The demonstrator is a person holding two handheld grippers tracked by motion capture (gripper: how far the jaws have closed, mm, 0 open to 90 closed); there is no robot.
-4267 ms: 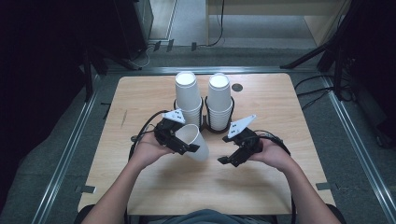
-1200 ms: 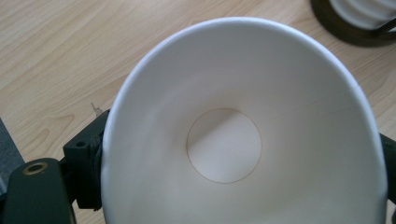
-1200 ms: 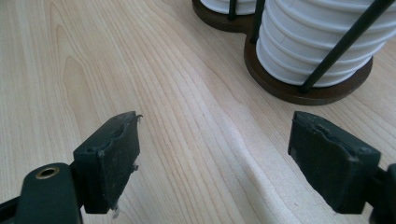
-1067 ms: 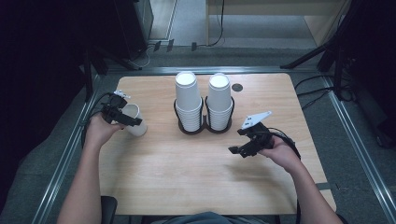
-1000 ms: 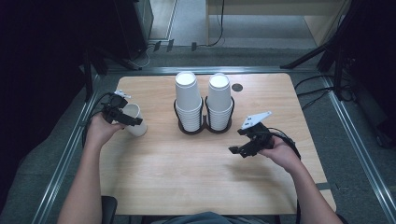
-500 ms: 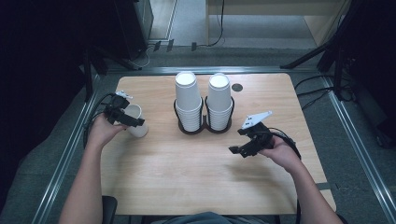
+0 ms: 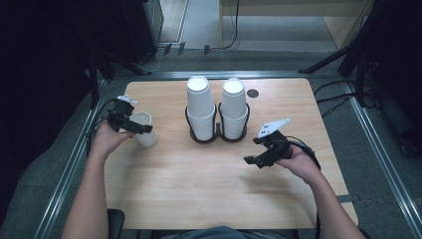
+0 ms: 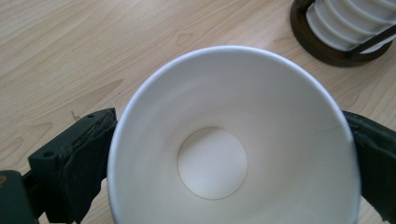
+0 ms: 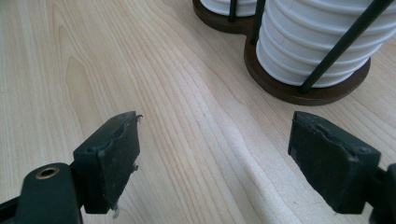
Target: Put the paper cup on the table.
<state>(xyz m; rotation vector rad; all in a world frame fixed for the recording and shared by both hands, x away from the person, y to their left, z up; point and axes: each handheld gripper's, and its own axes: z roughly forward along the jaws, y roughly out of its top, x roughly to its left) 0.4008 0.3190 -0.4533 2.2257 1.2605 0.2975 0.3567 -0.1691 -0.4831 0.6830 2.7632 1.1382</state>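
From above, I see my left tongs (image 7: 142,128) at the worktop's (image 7: 199,184) left edge, their jaws astride the white paper cup (image 7: 144,128) standing there. The left gripper view adds the cup's empty inside (image 8: 212,170) and pads (image 8: 88,158) at its rim; those jaws have just been opening, now released with the cup between them. To the right, 2 stacks of white paper cups (image 7: 217,107) fill a dark wire holder (image 7: 217,137). My right tongs (image 7: 254,159) hover released and empty, the holder's base (image 9: 299,93) just ahead.
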